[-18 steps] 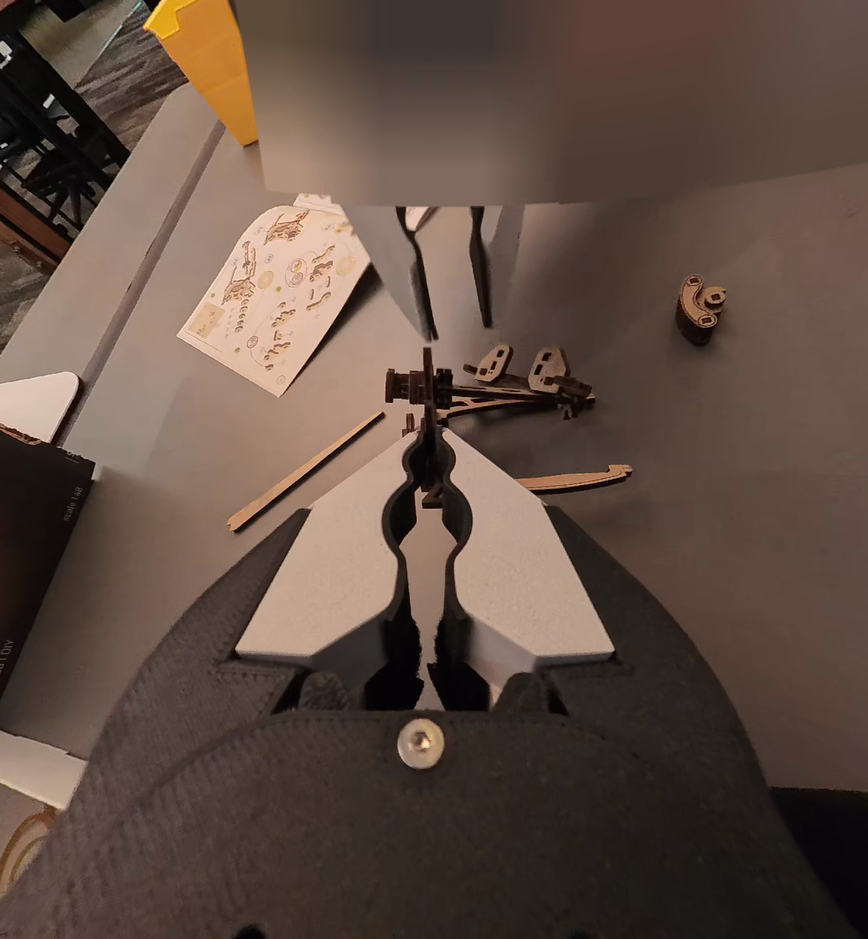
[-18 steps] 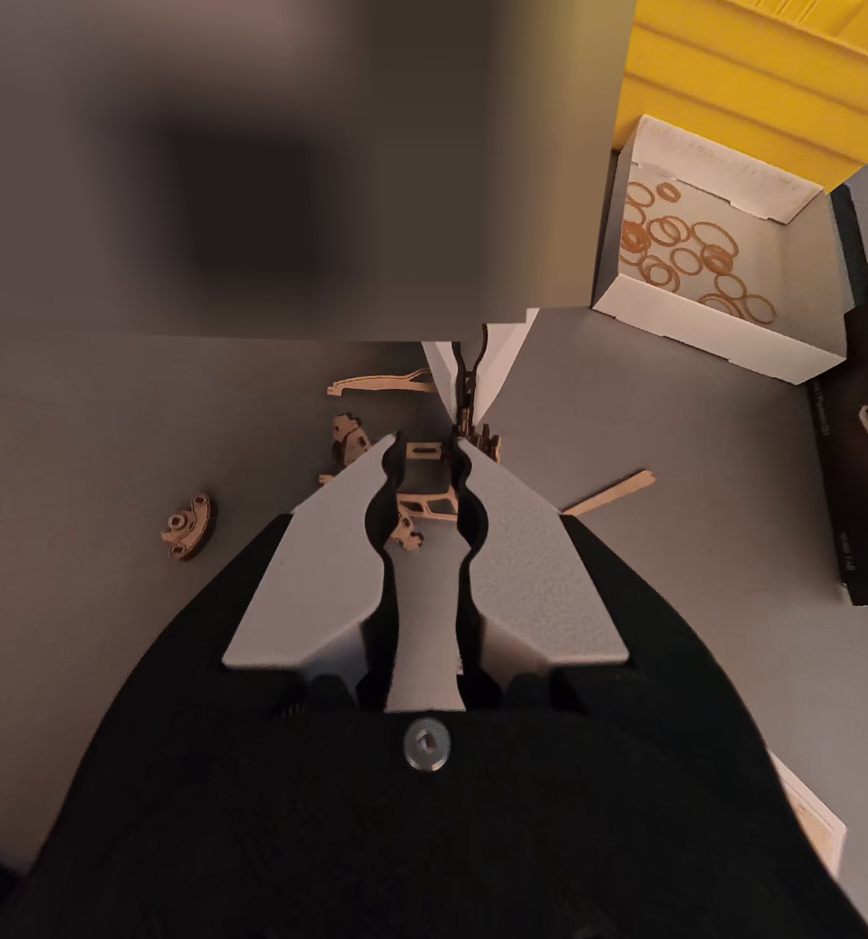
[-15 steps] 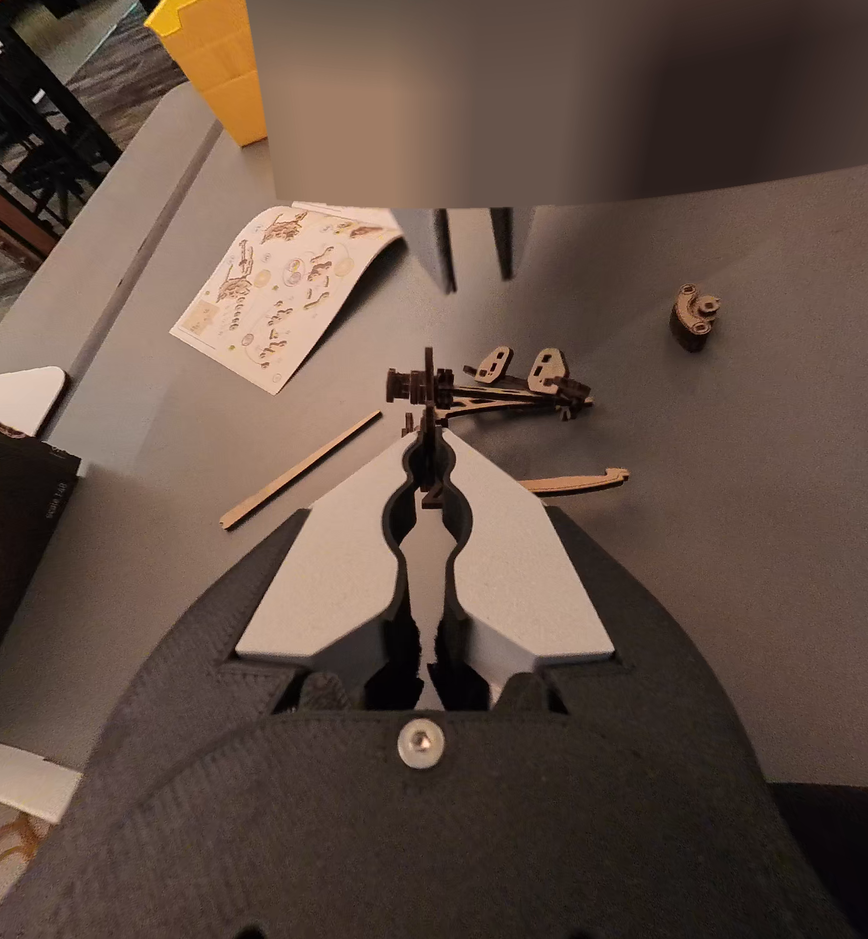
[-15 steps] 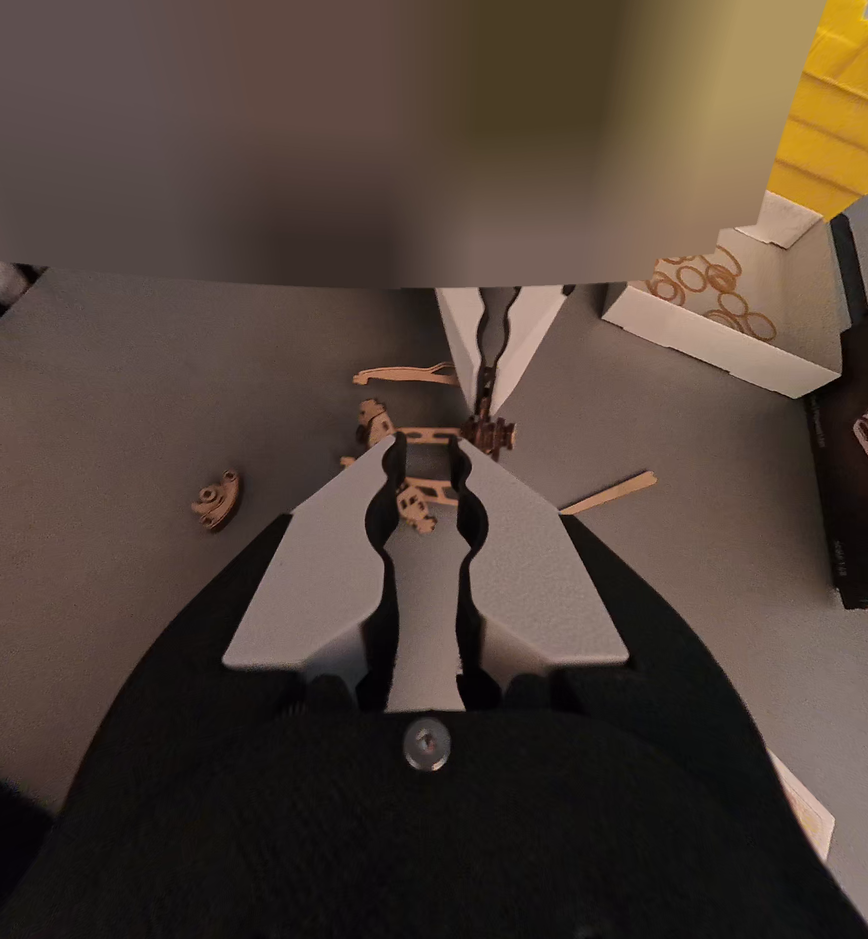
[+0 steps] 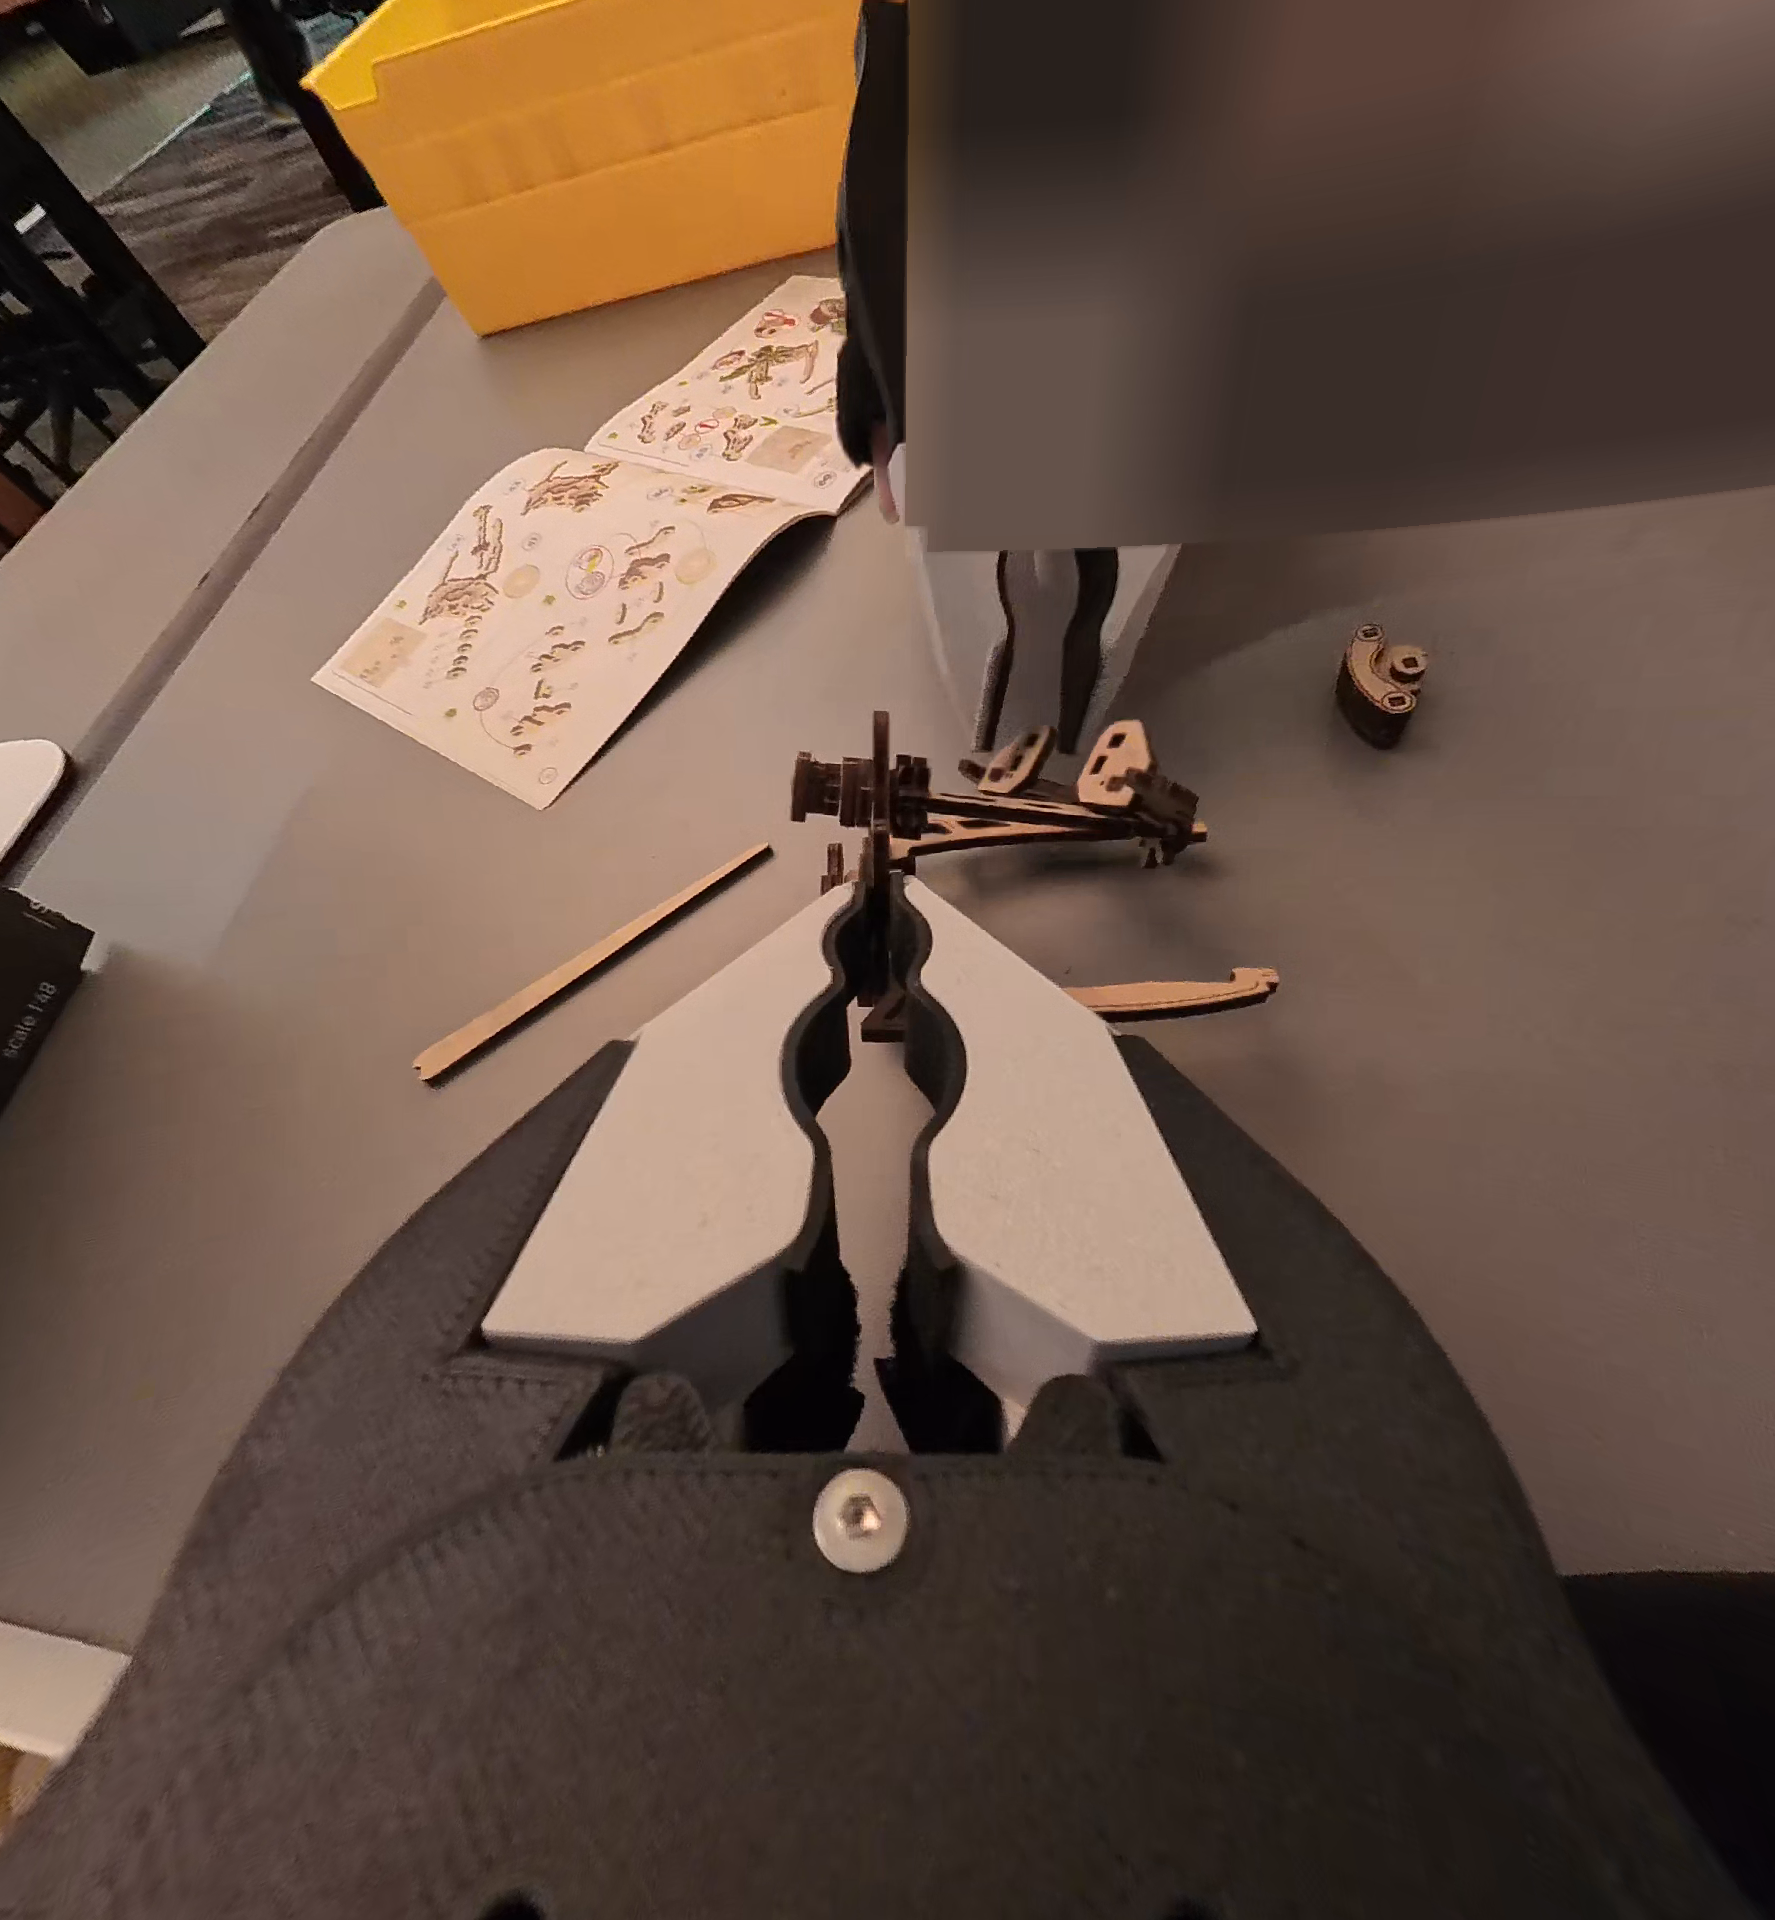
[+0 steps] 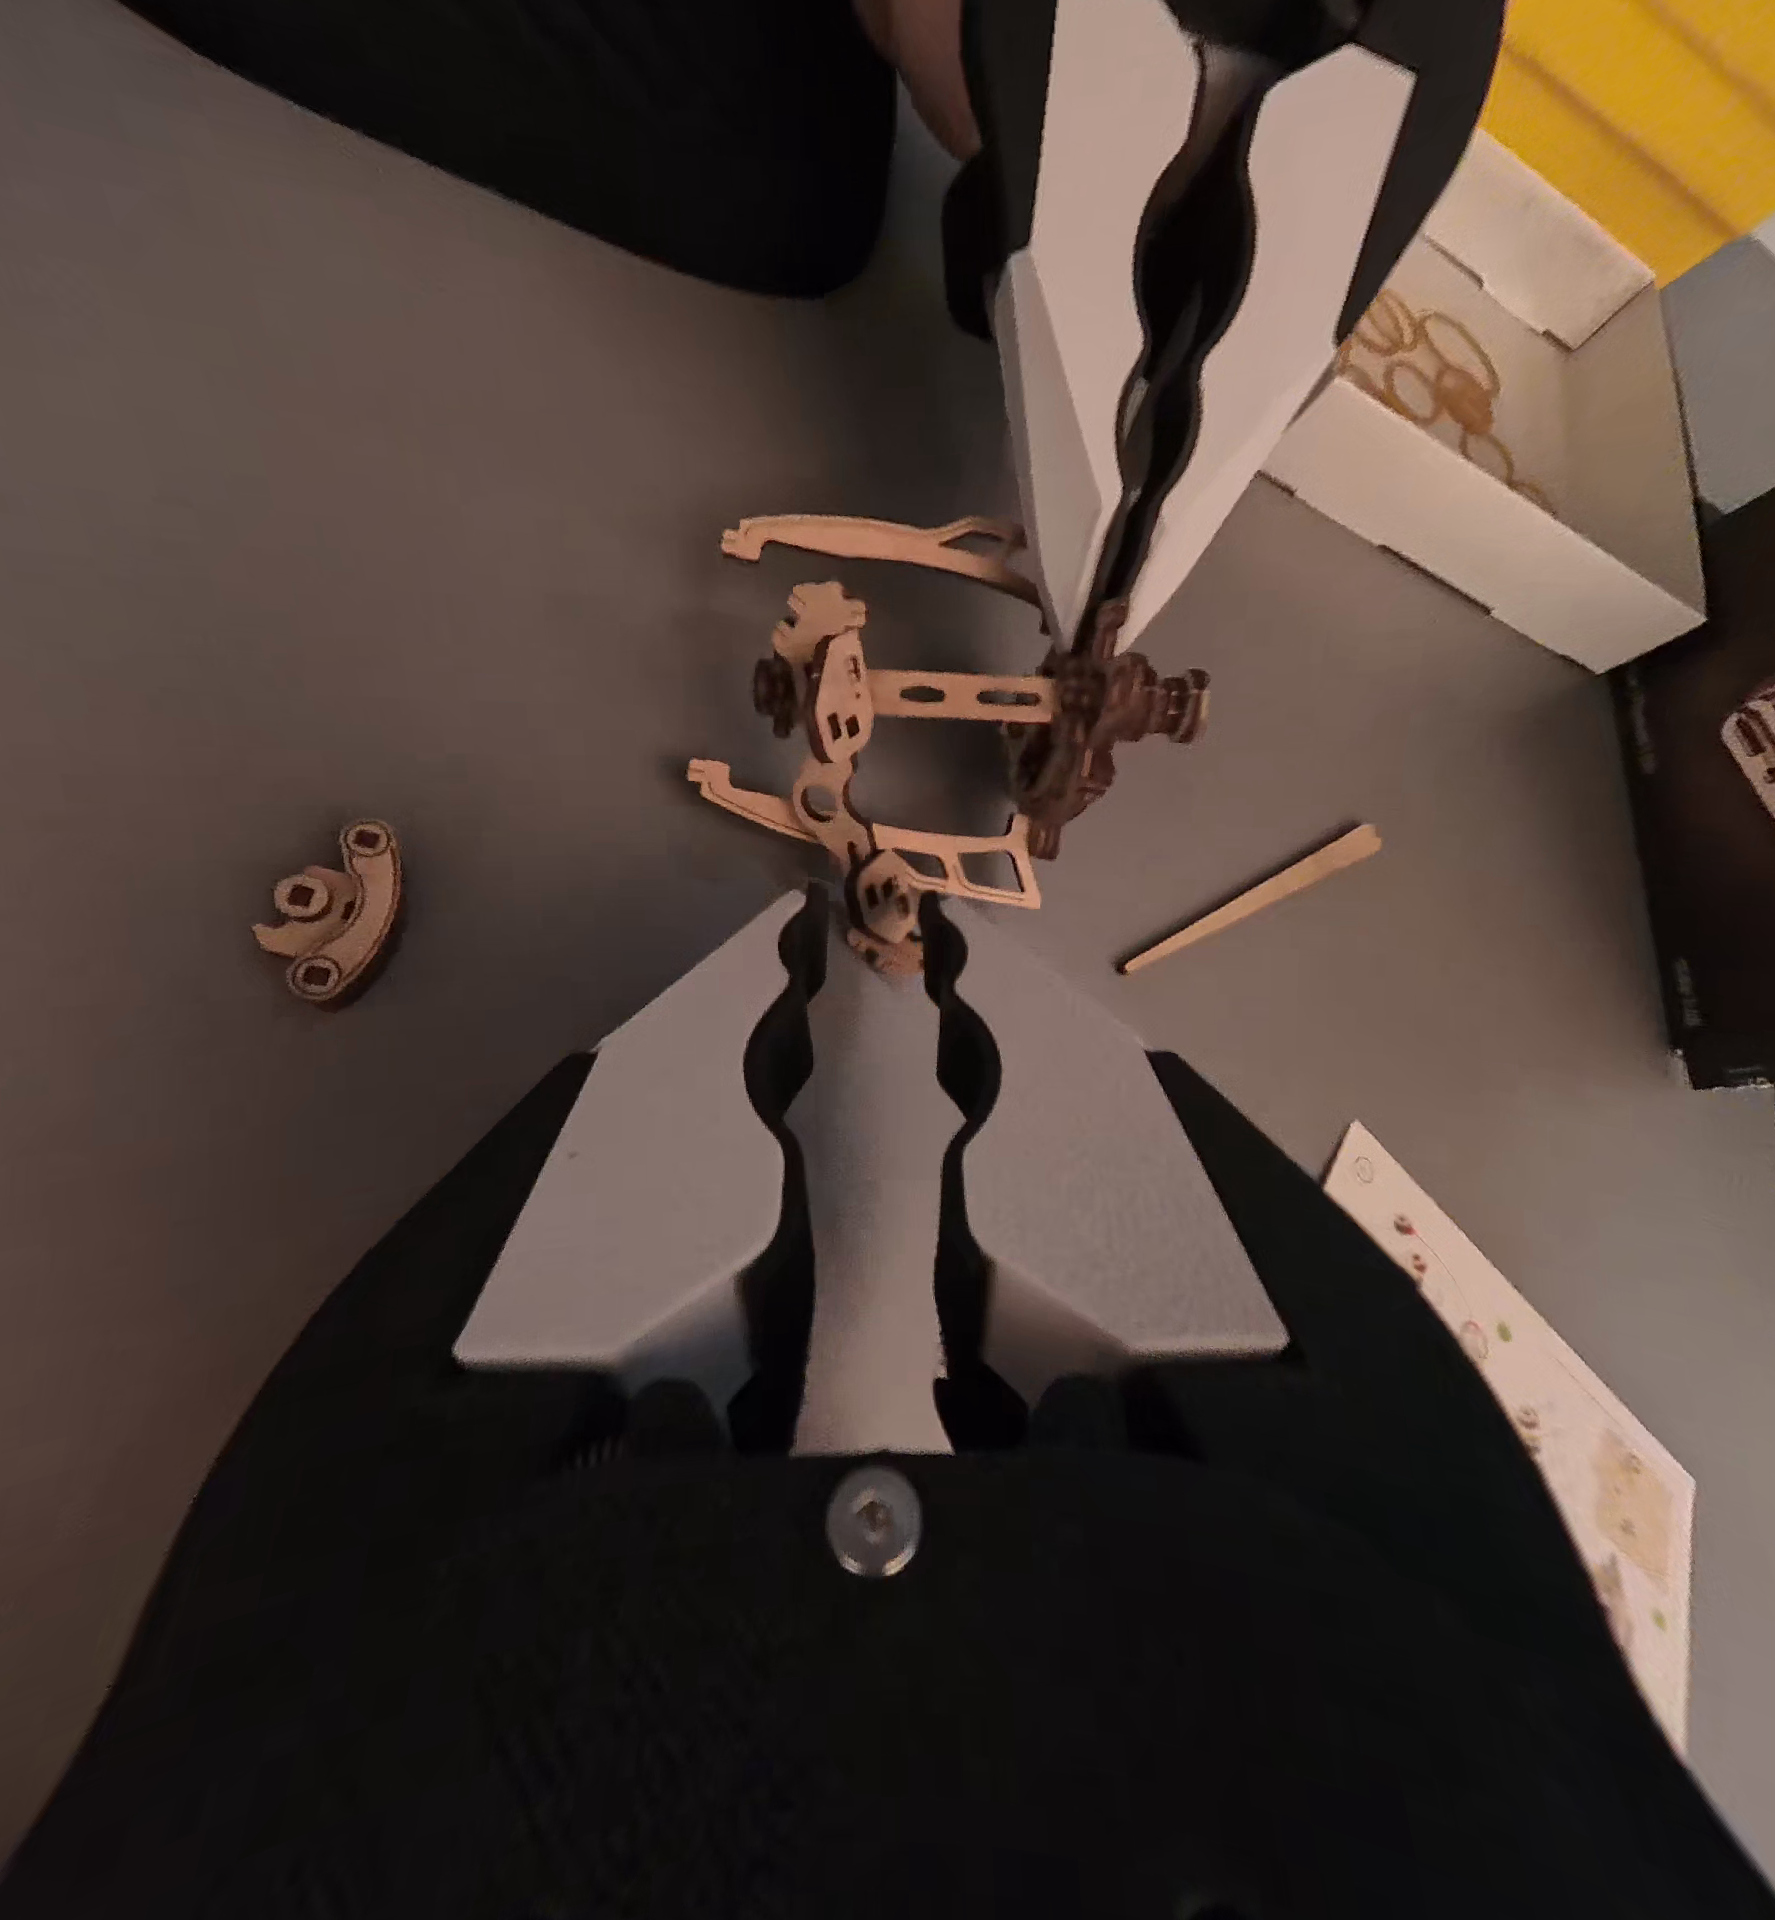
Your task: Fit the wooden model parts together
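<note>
A part-built wooden model rests on the grey table. My left gripper is shut on the dark hub plate at its left end. In the right wrist view the left gripper comes down from the top onto that hub of the model. My right gripper is open, its tips on either side of a small lug at the model's near end. It also shows in the left wrist view, just behind the model. A loose curved strip lies beside my left fingers.
A thin wooden stick and a small arc-shaped block lie on the table. An open instruction booklet and a yellow bin are at the far left. A white box with rubber bands and a black box stand at the right. The small arc-shaped block is about 7 cm from my right fingertips and 12 cm from my left. It turns up in the right wrist view as well.
My right gripper has come down closer to the model, and its tips now sit around the near lug. My left gripper keeps its hold on the hub.
</note>
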Tool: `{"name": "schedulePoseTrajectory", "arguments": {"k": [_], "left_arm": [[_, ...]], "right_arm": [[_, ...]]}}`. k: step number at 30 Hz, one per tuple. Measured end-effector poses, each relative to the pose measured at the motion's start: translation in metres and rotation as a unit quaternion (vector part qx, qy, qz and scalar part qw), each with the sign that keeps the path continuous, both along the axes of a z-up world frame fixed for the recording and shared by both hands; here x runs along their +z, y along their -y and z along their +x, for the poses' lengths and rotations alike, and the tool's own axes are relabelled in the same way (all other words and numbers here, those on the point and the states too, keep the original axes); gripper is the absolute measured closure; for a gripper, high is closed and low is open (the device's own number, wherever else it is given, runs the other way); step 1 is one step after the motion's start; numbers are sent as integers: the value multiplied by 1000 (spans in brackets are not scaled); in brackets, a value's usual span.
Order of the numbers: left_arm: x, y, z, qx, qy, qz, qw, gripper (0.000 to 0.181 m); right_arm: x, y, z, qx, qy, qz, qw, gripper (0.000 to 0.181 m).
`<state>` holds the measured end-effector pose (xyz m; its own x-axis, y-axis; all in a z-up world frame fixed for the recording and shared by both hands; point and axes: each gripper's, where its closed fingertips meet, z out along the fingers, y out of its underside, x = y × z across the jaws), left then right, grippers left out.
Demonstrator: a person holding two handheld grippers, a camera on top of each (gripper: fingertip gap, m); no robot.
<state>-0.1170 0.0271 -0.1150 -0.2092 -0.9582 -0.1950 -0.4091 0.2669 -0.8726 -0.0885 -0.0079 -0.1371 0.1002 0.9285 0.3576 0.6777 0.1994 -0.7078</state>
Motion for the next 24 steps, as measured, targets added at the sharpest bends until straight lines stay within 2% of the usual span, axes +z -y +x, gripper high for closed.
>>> {"name": "schedulePoseTrajectory", "arguments": {"k": [2, 3, 6, 9, 12, 14, 18, 24], "left_arm": [[0, -1, 0, 0, 2, -9, 1000, 181], [0, -1, 0, -1, 3, -14, 1000, 181], [0, -2, 0, 2, 2, -31, 1000, 181], [1, -3, 0, 6, 1, -42, 999, 181], [2, -1, 0, 1, 0, -58, 998, 181], [1, 2, 1, -8, -4, -67, 998, 181], [1, 2, 2, -16, -8, -86, 996, 181], [0, 8, 0, -34, -3, -52, 998, 180]], "right_arm": [[5, 2, -4, 5, -30, -16, 999, 169], [3, 2, -3, 3, -26, -29, 999, 177], [11, 7, -2, 9, -50, -76, 996, 180], [26, 5, 3, -23, -110, -163, 980, 180], [34, 4, 12, -47, -166, -300, 938, 181], [40, 10, 17, -39, -202, -392, 897, 181], [46, 8, 23, -38, -254, -513, 819, 181], [59, 14, 23, -1, -299, -587, 752, 181]]}}
